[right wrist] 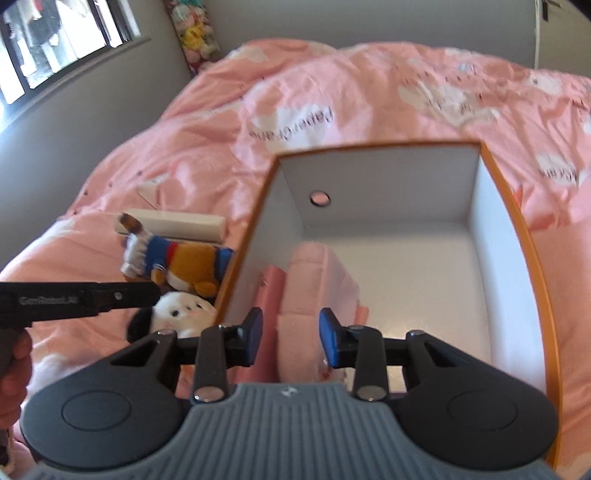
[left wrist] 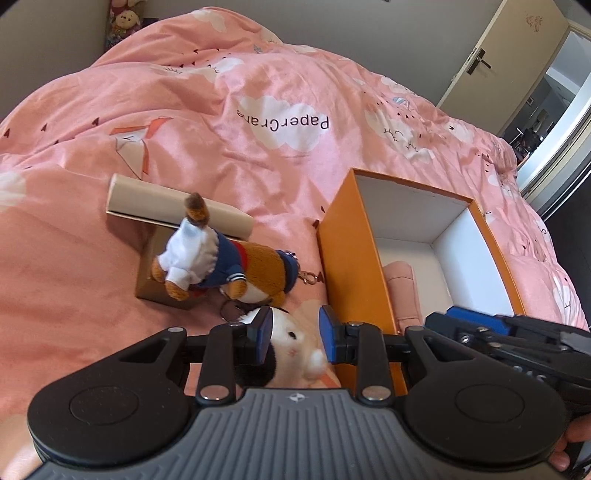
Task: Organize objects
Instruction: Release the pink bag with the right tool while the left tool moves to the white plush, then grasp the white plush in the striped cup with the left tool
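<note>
An orange box [left wrist: 351,254] with a white inside stands open on the bed. A pink soft item [right wrist: 314,280] lies in it beside a pink tube [right wrist: 271,291]. My right gripper [right wrist: 291,339] hovers over them, open, its pads clear of the pink item. Left of the box, my left gripper [left wrist: 296,336] is shut on a white plush with a black ear [left wrist: 295,343], which also shows as the white plush [right wrist: 177,312] under the left gripper's finger [right wrist: 140,293]. A brown plush in a blue sailor suit [left wrist: 221,266] lies beyond it.
The sailor plush rests on a brown carton [left wrist: 147,284] and against a cream box [left wrist: 166,203]. A rumpled pink duvet [left wrist: 258,110] covers the bed. A door [left wrist: 480,62] stands far right, a window [right wrist: 55,37] far left, and stuffed toys [left wrist: 125,18] fill the corner.
</note>
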The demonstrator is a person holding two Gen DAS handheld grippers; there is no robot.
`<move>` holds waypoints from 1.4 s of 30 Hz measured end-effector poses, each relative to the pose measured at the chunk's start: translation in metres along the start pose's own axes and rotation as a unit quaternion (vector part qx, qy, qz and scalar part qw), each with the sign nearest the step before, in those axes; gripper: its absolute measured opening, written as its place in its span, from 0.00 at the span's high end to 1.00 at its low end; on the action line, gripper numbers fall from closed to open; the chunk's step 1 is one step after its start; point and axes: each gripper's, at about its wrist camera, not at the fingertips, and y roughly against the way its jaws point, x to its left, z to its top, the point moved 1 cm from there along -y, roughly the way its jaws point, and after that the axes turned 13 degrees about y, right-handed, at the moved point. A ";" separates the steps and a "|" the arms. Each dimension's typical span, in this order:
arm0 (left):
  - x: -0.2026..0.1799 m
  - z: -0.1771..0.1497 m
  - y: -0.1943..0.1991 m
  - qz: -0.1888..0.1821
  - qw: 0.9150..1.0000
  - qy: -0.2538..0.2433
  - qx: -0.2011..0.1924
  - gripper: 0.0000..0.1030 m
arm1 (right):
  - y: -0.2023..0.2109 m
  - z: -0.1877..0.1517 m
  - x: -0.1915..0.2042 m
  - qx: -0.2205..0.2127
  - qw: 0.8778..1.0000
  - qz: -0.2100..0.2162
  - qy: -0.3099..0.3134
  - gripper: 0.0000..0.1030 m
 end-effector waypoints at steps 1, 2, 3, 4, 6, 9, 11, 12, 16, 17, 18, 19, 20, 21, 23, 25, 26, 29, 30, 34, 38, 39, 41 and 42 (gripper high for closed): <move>0.001 0.000 0.002 0.005 1.000 -0.005 -0.003 0.67 | 0.004 0.003 0.005 -0.011 1.000 -0.002 0.010 0.62; 0.002 0.000 0.004 0.008 1.000 -0.010 -0.007 0.67 | 0.008 0.007 0.010 -0.020 1.000 -0.002 0.022 0.62; 0.003 0.000 0.006 0.010 1.000 -0.016 -0.011 0.67 | 0.010 0.011 0.017 -0.028 0.999 0.001 0.036 0.62; 0.005 -0.001 0.008 0.013 1.000 -0.019 -0.014 0.67 | 0.012 0.014 0.023 -0.033 0.998 0.005 0.050 0.62; 0.008 -0.003 0.010 0.023 0.999 -0.024 -0.017 0.67 | 0.011 0.019 0.038 -0.034 0.996 0.012 0.085 0.62; 0.018 -0.008 0.009 0.034 0.999 -0.014 -0.005 0.67 | 0.003 0.021 0.060 -0.020 0.990 0.010 0.139 0.65; 0.027 -0.011 0.007 0.026 0.999 0.011 0.016 0.67 | -0.004 0.021 0.072 -0.007 0.985 0.012 0.175 0.78; 0.032 -0.013 0.005 0.022 0.999 0.024 0.027 0.67 | -0.008 0.020 0.078 -0.001 0.981 0.016 0.193 0.79; 0.041 -0.021 -0.003 0.013 0.998 0.051 0.037 0.52 | -0.023 0.017 0.095 0.027 0.963 0.016 0.268 0.83; 0.042 -0.023 -0.006 0.010 0.998 0.056 0.037 0.50 | -0.026 0.016 0.098 0.034 0.959 0.017 0.282 0.83; 0.042 -0.024 -0.010 0.009 0.997 0.059 0.038 0.46 | -0.029 0.015 0.099 0.042 0.954 0.019 0.296 0.84; 0.042 -0.026 -0.014 0.014 0.997 0.064 0.043 0.45 | -0.033 0.015 0.100 0.049 0.950 0.020 0.307 0.86; 0.043 -0.028 -0.019 0.020 0.996 0.071 0.047 0.45 | -0.037 0.014 0.101 0.056 0.946 0.019 0.318 0.87; 0.043 -0.030 -0.024 0.028 0.995 0.079 0.053 0.43 | -0.040 0.013 0.102 0.062 0.941 0.018 0.332 0.88; 0.046 -0.031 -0.032 0.032 0.992 0.100 0.067 0.42 | -0.046 0.010 0.103 0.074 0.931 0.018 0.358 0.88; 0.049 -0.031 -0.036 0.019 0.990 0.121 0.072 0.34 | -0.051 0.008 0.104 0.085 0.920 0.018 0.382 0.89; 0.049 -0.031 -0.037 0.016 0.989 0.128 0.071 0.32 | -0.053 0.006 0.104 0.090 0.916 0.020 0.391 0.89; 0.044 -0.032 -0.044 0.023 0.987 0.142 0.070 0.27 | -0.059 0.004 0.105 0.102 0.903 0.025 0.417 0.89; 0.042 -0.033 -0.045 0.023 0.987 0.144 0.070 0.26 | -0.061 0.003 0.106 0.107 0.898 0.027 0.426 0.89; 0.036 -0.034 -0.056 0.022 0.984 0.161 0.069 0.22 | -0.066 0.000 0.110 0.110 0.885 0.033 0.451 0.91; 0.040 -0.034 -0.068 0.009 0.980 0.186 0.072 0.18 | -0.071 -0.004 0.113 0.108 0.869 0.010 0.483 0.92; 0.041 -0.034 -0.071 0.002 0.978 0.194 0.074 0.18 | -0.072 -0.005 0.113 0.107 0.865 0.003 0.491 0.93; 0.043 -0.033 -0.076 -0.010 0.976 0.205 0.077 0.18 | -0.074 -0.005 0.114 0.108 0.858 -0.007 0.501 0.94; 0.044 -0.032 -0.079 -0.017 0.975 0.208 0.077 0.19 | -0.076 -0.004 0.113 0.108 0.857 -0.009 0.504 0.94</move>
